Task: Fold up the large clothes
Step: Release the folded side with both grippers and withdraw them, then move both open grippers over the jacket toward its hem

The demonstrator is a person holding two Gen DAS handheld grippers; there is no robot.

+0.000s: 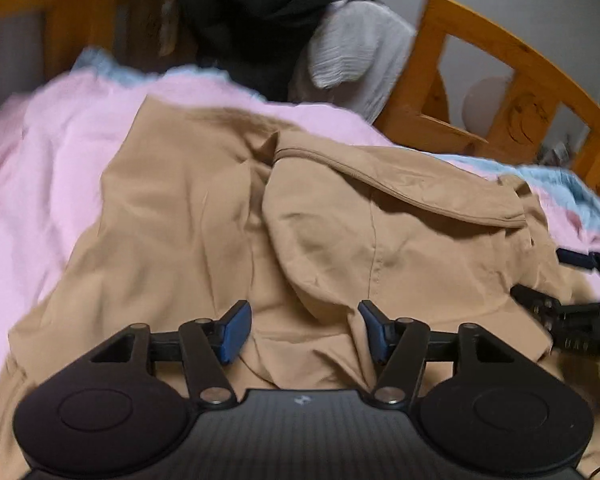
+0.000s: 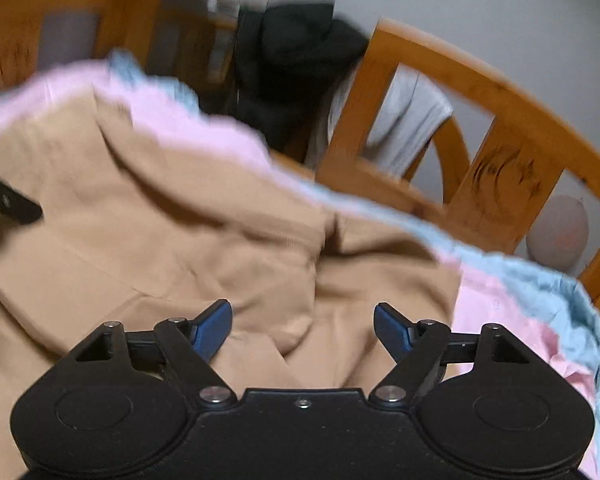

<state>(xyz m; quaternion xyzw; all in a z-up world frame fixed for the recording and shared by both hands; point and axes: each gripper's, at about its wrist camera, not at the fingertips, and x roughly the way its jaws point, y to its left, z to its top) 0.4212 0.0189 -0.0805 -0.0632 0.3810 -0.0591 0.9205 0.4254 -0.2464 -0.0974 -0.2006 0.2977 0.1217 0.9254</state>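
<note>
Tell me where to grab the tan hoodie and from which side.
Grip the tan hoodie at its hood's raised seamed edge, coming down from the near side. That ridge stands off the pink sheet, so the open left gripper could pinch it.

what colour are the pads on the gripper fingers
Blue pads on black fingers, over the tan garment; clearest in the left wrist view.

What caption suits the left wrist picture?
Open left claw over a rumpled tan garment spread on pink bedding.
</note>
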